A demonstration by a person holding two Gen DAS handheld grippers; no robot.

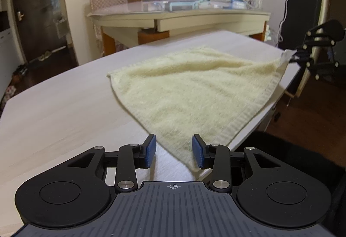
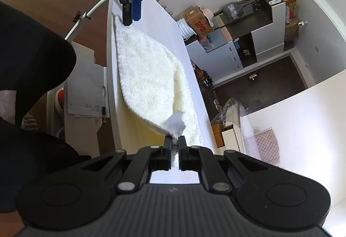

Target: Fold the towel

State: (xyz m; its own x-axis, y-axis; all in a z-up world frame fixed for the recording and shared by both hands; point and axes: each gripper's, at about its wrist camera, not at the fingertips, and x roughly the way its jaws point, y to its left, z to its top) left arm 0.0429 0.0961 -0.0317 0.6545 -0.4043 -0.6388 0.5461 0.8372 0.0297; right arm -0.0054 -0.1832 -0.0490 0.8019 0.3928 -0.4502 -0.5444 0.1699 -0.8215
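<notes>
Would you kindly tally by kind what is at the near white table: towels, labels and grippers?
Towels: 1, the towel.
Labels: 1, the label.
Grippers: 2, the left gripper, open, and the right gripper, shut on the towel's corner.
Total: 4

Black linkage tongs [image 1: 174, 151], blue pads [image 1: 151, 151], silver pivot screws, ribbed grey housing.

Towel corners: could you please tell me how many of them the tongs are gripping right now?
1. The right tongs are shut on the tagged corner of the towel, lifting it. The left tongs are open around the near corner, not gripping it.
</notes>
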